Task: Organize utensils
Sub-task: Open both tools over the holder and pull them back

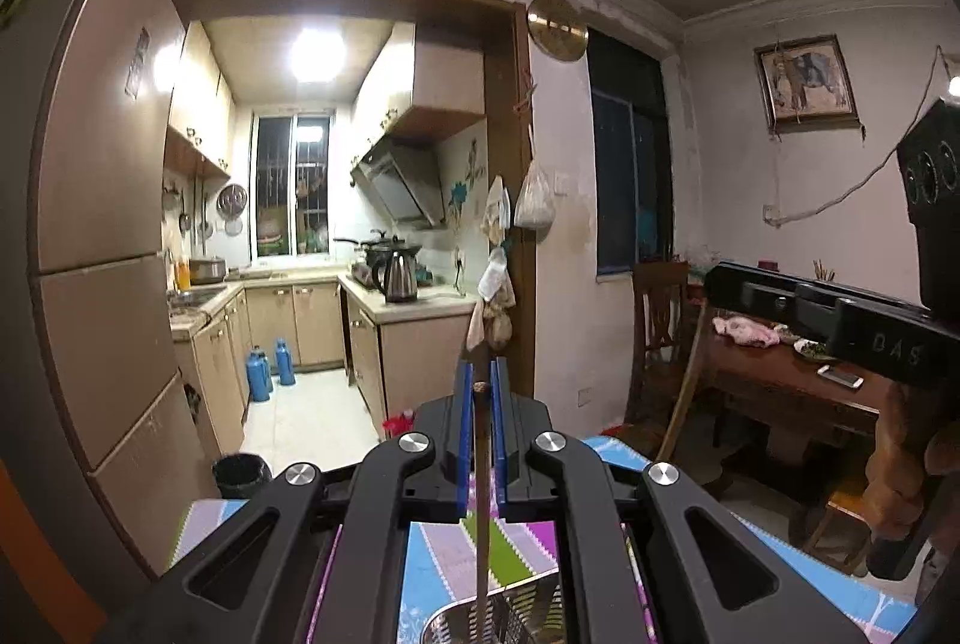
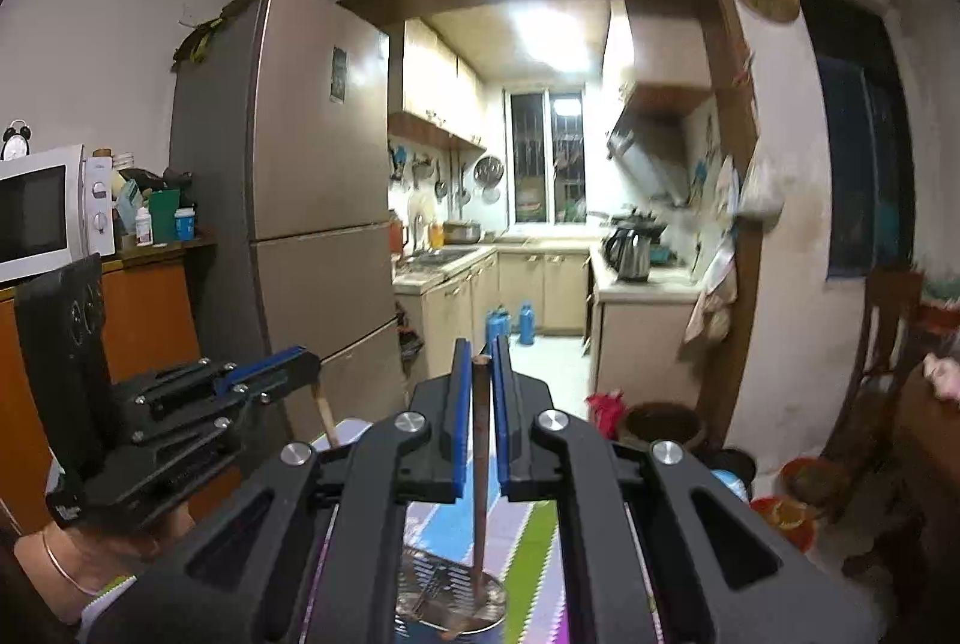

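My left gripper (image 1: 480,380) is shut on a thin wooden chopstick (image 1: 482,494) that hangs down into a perforated metal utensil holder (image 1: 498,614) on the colourful mat. My right gripper (image 2: 480,374) is shut on a darker brown chopstick (image 2: 479,464) whose lower end stands in a round metal utensil holder (image 2: 450,599) with other utensils inside. In the right wrist view the left gripper (image 2: 264,374) shows at the left, held by a hand, with a wooden stick below it. In the left wrist view the right gripper (image 1: 840,320) shows at the right.
A striped foam mat (image 1: 516,548) lies below both grippers. A tall fridge (image 2: 312,200) stands to the left, the kitchen doorway ahead, a black bin (image 1: 240,473) by the door. A wooden table (image 1: 798,380) and chair (image 1: 660,332) stand right.
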`<act>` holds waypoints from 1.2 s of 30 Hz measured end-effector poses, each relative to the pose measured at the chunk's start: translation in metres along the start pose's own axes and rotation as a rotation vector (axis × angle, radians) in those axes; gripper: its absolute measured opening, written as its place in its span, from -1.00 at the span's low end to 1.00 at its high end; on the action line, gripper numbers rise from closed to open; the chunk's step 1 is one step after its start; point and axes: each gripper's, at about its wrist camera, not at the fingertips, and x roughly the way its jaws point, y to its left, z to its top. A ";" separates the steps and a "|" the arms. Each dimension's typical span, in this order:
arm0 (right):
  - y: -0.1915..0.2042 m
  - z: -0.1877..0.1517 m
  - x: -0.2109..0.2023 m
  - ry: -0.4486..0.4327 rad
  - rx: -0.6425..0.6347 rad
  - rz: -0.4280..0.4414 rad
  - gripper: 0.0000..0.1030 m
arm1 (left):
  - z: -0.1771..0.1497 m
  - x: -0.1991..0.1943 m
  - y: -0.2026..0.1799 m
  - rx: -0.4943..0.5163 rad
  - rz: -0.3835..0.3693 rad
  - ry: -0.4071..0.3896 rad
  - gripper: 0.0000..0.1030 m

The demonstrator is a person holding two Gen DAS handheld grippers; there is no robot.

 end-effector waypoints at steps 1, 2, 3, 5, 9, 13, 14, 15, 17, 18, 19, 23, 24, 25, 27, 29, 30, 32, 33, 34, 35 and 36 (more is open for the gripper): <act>0.001 -0.005 0.005 0.012 0.004 0.005 -0.90 | -0.007 0.004 0.000 -0.002 -0.001 0.013 -0.86; 0.001 -0.013 0.011 0.028 0.006 0.009 -0.90 | -0.012 0.008 0.002 -0.007 -0.002 0.022 -0.86; 0.002 -0.017 0.015 0.037 0.009 0.010 -0.90 | -0.019 0.013 0.003 -0.015 -0.005 0.038 -0.86; 0.002 -0.030 0.026 0.063 0.029 0.021 -0.90 | -0.030 0.018 0.005 -0.021 -0.005 0.053 -0.86; 0.006 -0.051 0.042 0.097 0.033 0.017 -0.89 | -0.053 0.033 0.007 -0.020 0.003 0.095 -0.86; 0.005 -0.063 0.055 0.128 0.033 -0.019 -0.81 | -0.068 0.045 0.011 -0.029 0.011 0.128 -0.86; 0.004 -0.064 0.056 0.126 0.028 -0.031 -0.79 | -0.072 0.046 0.013 -0.036 0.022 0.133 -0.85; 0.003 -0.063 0.055 0.123 0.024 -0.040 -0.73 | -0.074 0.046 0.014 -0.044 0.029 0.136 -0.85; 0.000 -0.058 0.047 0.102 0.024 -0.052 -0.71 | -0.073 0.044 0.018 -0.047 0.035 0.138 -0.85; 0.000 -0.055 0.043 0.091 0.023 -0.055 -0.71 | -0.070 0.041 0.020 -0.041 0.046 0.131 -0.85; -0.002 -0.051 0.037 0.076 0.022 -0.059 -0.71 | -0.066 0.036 0.021 -0.041 0.049 0.122 -0.85; -0.005 -0.033 0.003 0.013 0.022 -0.071 -0.71 | -0.044 0.010 0.023 -0.029 0.071 0.067 -0.85; -0.006 -0.029 -0.007 -0.002 0.017 -0.072 -0.71 | -0.038 0.001 0.022 -0.026 0.077 0.051 -0.85; -0.008 -0.026 -0.014 -0.012 0.010 -0.077 -0.71 | -0.031 -0.012 0.021 -0.016 0.086 0.027 -0.85; -0.004 -0.021 -0.040 -0.042 -0.024 -0.087 -0.71 | -0.021 -0.033 0.018 -0.003 0.107 -0.004 -0.85; -0.002 -0.019 -0.065 -0.063 -0.052 -0.090 -0.71 | -0.014 -0.062 0.016 0.015 0.114 -0.040 -0.85; -0.001 -0.020 -0.075 -0.068 -0.063 -0.093 -0.71 | -0.013 -0.075 0.013 0.026 0.122 -0.055 -0.85; 0.001 -0.026 -0.103 -0.080 -0.085 -0.087 -0.71 | -0.012 -0.105 0.005 0.051 0.120 -0.076 -0.85; 0.001 -0.029 -0.113 -0.080 -0.094 -0.087 -0.71 | -0.013 -0.118 0.002 0.058 0.122 -0.077 -0.80; 0.003 -0.034 -0.125 -0.078 -0.106 -0.092 -0.71 | -0.016 -0.132 -0.001 0.068 0.129 -0.070 -0.76; 0.005 -0.043 -0.143 -0.077 -0.116 -0.092 -0.71 | -0.018 -0.143 -0.005 0.075 0.134 -0.063 -0.74; 0.006 -0.048 -0.152 -0.070 -0.120 -0.086 -0.71 | -0.023 -0.159 -0.009 0.084 0.132 -0.057 -0.72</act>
